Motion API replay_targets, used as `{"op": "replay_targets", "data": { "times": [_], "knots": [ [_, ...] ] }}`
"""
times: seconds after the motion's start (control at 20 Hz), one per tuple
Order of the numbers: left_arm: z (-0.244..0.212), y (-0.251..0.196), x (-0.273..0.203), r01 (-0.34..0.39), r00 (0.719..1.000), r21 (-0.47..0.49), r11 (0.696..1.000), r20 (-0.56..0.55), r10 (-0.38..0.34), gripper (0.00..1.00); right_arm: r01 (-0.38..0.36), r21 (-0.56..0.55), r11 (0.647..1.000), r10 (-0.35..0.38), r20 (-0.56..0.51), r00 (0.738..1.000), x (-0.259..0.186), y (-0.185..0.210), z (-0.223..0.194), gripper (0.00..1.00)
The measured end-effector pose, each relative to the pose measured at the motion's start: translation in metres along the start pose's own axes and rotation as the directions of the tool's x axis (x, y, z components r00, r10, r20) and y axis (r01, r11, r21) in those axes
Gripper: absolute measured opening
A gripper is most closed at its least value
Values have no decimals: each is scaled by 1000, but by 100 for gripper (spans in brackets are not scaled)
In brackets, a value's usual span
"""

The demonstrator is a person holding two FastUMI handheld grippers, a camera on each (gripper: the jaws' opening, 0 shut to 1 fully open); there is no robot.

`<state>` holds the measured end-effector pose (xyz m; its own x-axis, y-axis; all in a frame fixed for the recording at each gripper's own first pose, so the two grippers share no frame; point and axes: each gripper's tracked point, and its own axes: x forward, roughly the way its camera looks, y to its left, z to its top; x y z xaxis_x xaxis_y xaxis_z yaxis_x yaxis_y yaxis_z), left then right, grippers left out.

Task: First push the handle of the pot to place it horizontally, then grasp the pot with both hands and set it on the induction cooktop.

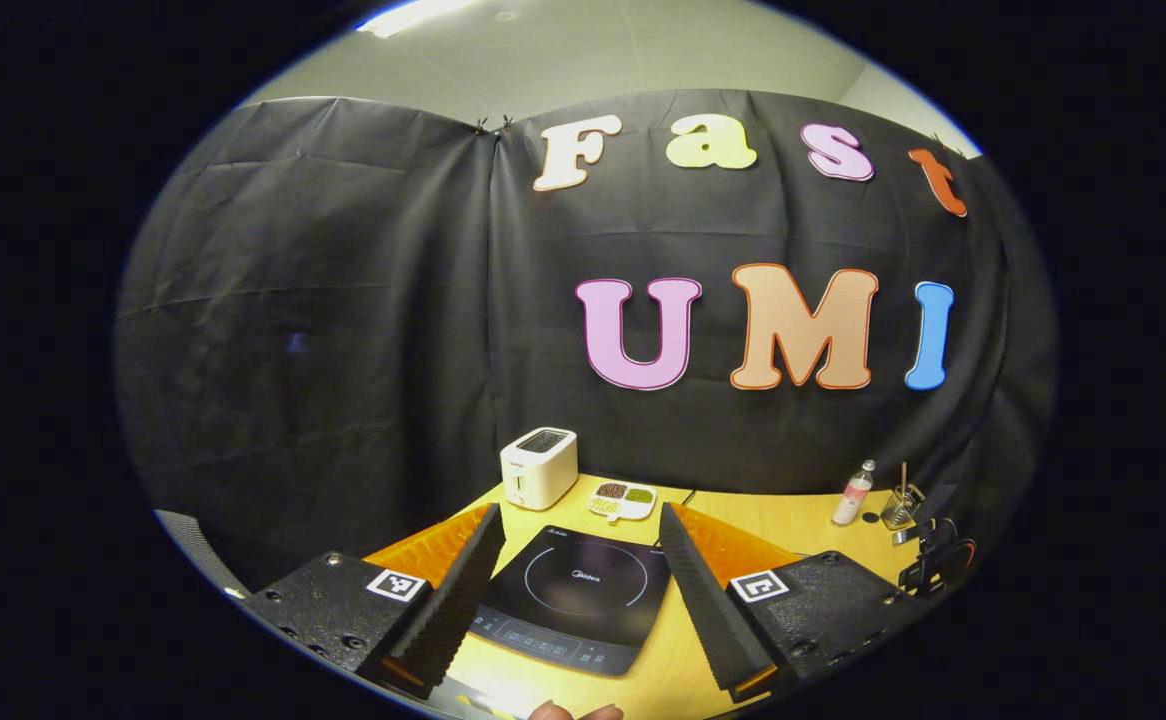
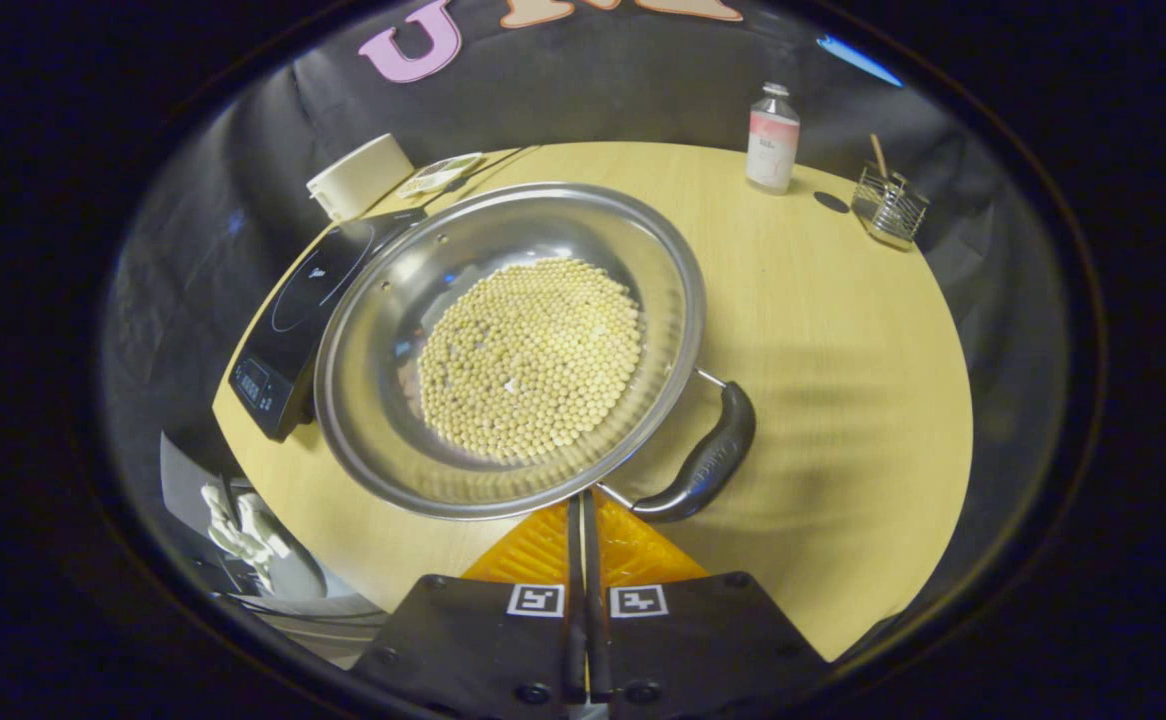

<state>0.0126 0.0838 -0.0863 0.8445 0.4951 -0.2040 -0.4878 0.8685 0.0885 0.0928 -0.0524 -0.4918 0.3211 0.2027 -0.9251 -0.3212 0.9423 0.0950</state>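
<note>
Right gripper view: I'm over the table (image 2: 843, 330), the biggest thing here, with the pot (image 2: 383, 400) sitting dead centre on it. It's a wide, shallow steel pan, polished enough to mirror the room, with a bed of pale round beans (image 2: 531, 358) heaped in the bowl. The induction cooktop (image 2: 288, 330) is at the pot's 9 o'clock, its near edge tucked under the pot's rim or touching it; I can't tell which. So the pot isn't on the cooktop yet.

The pot's handle (image 2: 708, 460), a dark curved grip on two wire stems, sits at roughly 4 o'clock on the rim. My guess is that's off the line I need, so it gets pushed first.

Right gripper (image 2: 583, 525) has its fingers pressed together, tips at the rim at 6 o'clock, just left of the handle. Holding nothing. I read the closed fingers as a blunt pusher for the handle.

Left gripper (image 1: 575, 530) is spread wide, held high and back, aimed at the cooktop between its fingers. Likely parked until the two-handed lift.

Smaller stuff, all far side of the table: toaster (image 1: 539, 467) at 11 o'clock, small dish (image 1: 623, 500) beside it, bottle (image 2: 773, 138) at 1 o'clock, wire holder (image 2: 889, 208) at 2 o'clock. All well clear of the pot.
</note>
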Motion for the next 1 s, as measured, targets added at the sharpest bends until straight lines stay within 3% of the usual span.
{"op": "replay_targets", "data": {
  "times": [0.8,1.0],
  "knots": [
    [-4,-20,-6,-25,999,28,999,-22,26,91,13,15,1000,-13,0,1000,12,-43,26,2],
    [-6,-29,-3,1,1000,31,1000,-27,0,91,53,21,998,-53,3,999,7,-50,26,3]
  ]
}}
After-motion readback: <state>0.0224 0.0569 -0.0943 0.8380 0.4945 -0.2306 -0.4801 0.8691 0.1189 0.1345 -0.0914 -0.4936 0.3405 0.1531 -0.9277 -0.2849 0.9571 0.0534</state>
